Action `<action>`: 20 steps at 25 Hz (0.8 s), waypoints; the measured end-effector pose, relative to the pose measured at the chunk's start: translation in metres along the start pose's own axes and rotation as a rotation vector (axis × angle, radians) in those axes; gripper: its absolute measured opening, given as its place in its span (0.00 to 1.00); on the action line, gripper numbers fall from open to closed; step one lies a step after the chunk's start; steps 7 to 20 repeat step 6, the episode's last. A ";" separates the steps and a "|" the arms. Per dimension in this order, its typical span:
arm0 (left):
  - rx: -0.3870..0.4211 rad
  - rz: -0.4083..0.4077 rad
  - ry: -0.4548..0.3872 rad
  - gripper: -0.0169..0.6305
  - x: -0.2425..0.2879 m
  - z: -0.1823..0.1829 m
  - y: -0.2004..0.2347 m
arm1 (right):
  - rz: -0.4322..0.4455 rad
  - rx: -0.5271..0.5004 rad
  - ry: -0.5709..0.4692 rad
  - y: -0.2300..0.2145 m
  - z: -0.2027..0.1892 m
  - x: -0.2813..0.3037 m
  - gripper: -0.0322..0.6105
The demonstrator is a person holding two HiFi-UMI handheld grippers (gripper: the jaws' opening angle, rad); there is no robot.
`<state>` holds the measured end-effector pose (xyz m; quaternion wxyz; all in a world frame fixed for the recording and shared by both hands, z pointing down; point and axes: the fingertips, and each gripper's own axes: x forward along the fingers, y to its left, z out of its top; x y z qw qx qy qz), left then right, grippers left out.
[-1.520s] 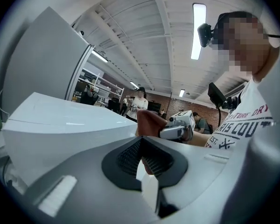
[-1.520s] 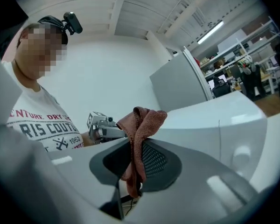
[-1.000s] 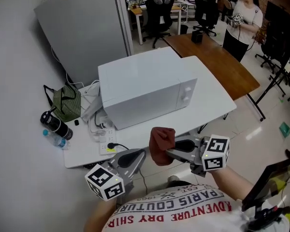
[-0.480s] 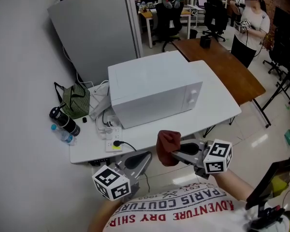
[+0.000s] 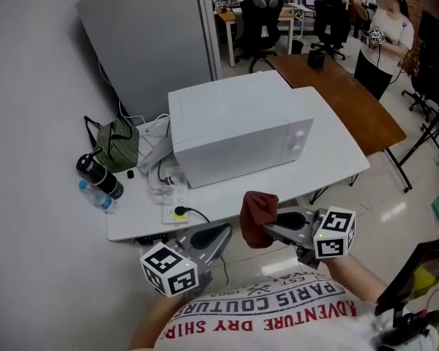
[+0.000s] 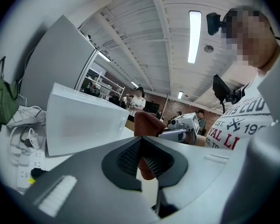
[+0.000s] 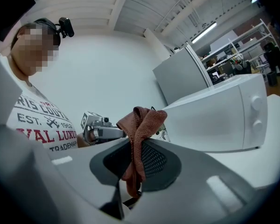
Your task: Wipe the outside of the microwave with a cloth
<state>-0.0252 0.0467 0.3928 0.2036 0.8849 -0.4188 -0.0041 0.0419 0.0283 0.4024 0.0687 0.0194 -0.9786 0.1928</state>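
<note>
Front of the boxy white microwave lies just ahead of the right claw, which clamps a rust-brown cloth; left claw closed on nothing.

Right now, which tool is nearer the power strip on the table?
Left. The left tool sits just off the table edge, close to the power strip; the right tool, holding the cloth, is farther right.

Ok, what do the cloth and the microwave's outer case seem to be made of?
The cloth looks like soft rust-brown microfibre or terry: fuzzy surface, limp folds where the right hand-held gripper pinches it. The microwave case looks like smooth, matte white painted metal or plastic; which one, the pictures cannot settle.
</note>
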 end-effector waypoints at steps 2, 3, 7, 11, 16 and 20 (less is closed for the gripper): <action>-0.002 -0.004 -0.001 0.04 -0.001 0.001 0.000 | 0.002 0.003 0.002 0.002 0.000 0.002 0.12; -0.001 -0.006 -0.001 0.04 -0.002 0.002 0.001 | 0.005 0.003 0.001 0.003 0.000 0.004 0.12; 0.003 -0.011 0.003 0.04 -0.004 0.002 0.001 | 0.013 0.003 0.003 0.006 0.001 0.008 0.12; 0.003 -0.011 0.003 0.04 -0.004 0.002 0.001 | 0.013 0.003 0.003 0.006 0.001 0.008 0.12; 0.003 -0.011 0.003 0.04 -0.004 0.002 0.001 | 0.013 0.003 0.003 0.006 0.001 0.008 0.12; 0.003 -0.011 0.003 0.04 -0.004 0.002 0.001 | 0.013 0.003 0.003 0.006 0.001 0.008 0.12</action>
